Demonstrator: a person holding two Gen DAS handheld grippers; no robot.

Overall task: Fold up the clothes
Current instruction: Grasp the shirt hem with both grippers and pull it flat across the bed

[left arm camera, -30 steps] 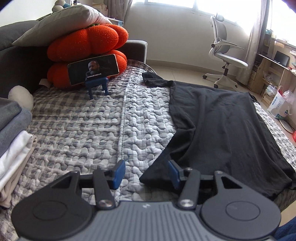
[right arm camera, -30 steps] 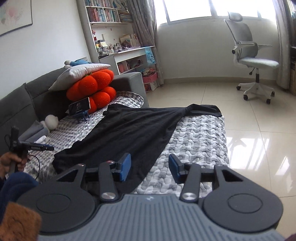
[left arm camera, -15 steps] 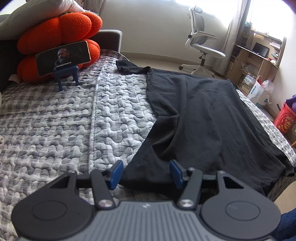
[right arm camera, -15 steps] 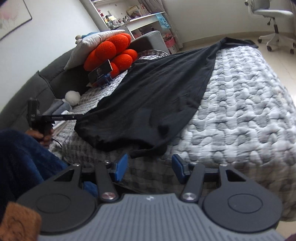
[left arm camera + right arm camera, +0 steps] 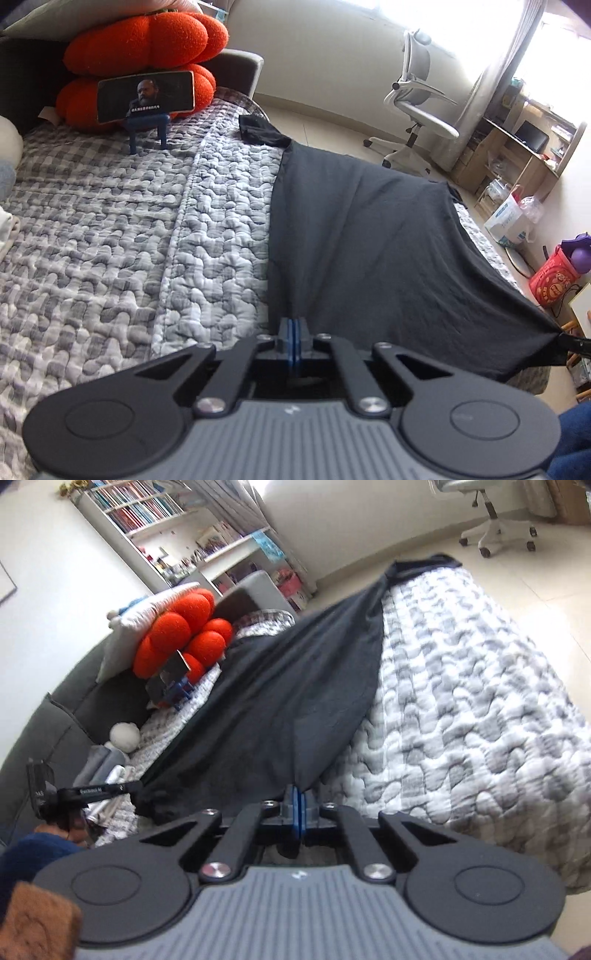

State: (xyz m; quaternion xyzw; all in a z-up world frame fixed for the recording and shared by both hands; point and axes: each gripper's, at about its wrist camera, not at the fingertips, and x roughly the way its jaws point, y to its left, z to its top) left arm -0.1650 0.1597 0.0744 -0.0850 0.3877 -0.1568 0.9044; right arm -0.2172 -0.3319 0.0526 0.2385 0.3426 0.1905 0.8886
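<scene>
A large black garment [image 5: 369, 236] lies spread on the grey quilted bed [image 5: 110, 240]. My left gripper [image 5: 294, 326] is shut on its near left corner, and the cloth is pulled taut from there. My right gripper [image 5: 297, 799] is shut on the other near corner of the black garment [image 5: 273, 686]. In the left wrist view the right gripper [image 5: 574, 341] shows at the far right edge, pinching the stretched corner. In the right wrist view the left gripper [image 5: 133, 786] shows at the left, held by a hand.
Orange pumpkin cushions [image 5: 144, 48] and a phone on a blue stand [image 5: 146, 98] sit at the head of the bed. Folded light clothes [image 5: 110, 771] are stacked at the bed's left side. An office chair [image 5: 417, 110], a desk and bags stand on the floor to the right.
Both grippers were open near the garment's near edge. Both have closed on its two near corners and the hem is now stretched between them.
</scene>
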